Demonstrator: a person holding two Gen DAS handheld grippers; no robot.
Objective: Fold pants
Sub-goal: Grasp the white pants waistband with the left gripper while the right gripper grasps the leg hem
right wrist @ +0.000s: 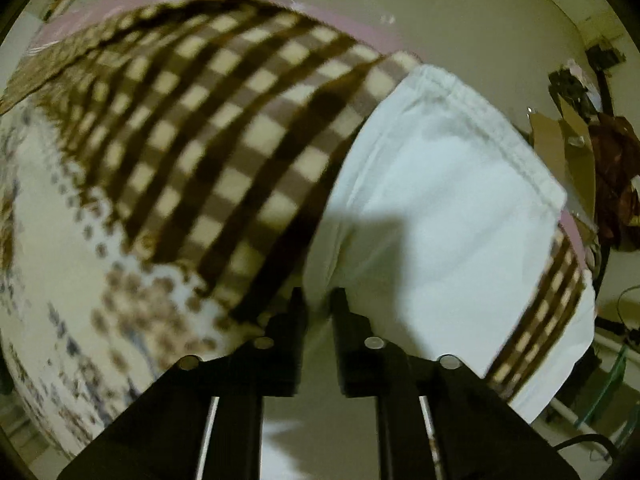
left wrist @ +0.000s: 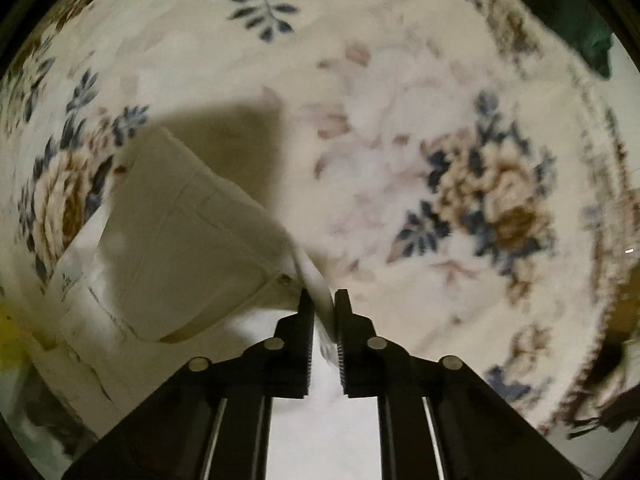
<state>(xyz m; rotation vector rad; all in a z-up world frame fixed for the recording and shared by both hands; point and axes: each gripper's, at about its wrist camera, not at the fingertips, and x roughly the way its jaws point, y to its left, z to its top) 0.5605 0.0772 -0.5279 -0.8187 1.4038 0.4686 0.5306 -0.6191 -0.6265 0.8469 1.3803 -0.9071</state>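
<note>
Left wrist view, nearest first: the left gripper [left wrist: 324,300] pointed steeply down, its two black fingers [left wrist: 306,312] drawn together and clamped on a white edge of the pants [left wrist: 180,240]. The pinched fold ran up between the fingertips; the rest of the garment spread away to the left of the gripper, showing one small metal stud [left wrist: 285,279] just beside the left fingertip, stitched seams, and a printed label near the far left edge. Behind the pants lay one floral bedspread [left wrist: 440,140], cream with blue and brown flower clusters, blurred in this view. One dark green cloth [left wrist: 588,40] showed at the far upper right rim.

Right wrist view, nearest first: the right gripper [right wrist: 318,296] pointed down, its two fingers [right wrist: 340,308] nearly together and closed on the lower white edge of the same pants [right wrist: 440,220]. The fabric rose from the fingertips and spread to the right and upward, ending in one gathered, stitched hem [right wrist: 492,120]. To the left of and beyond the garment lay one brown-and-cream checked blanket [right wrist: 220,140], touching the pants along their left side; a strip of it reappeared at the lower right. A pink edge [right wrist: 352,20] bordered the blanket on its far side. The floral bedspread [right wrist: 60,280] filled the lower left. Cardboard pieces [right wrist: 560,140] lay on the floor at far right; their count could not be told.
</note>
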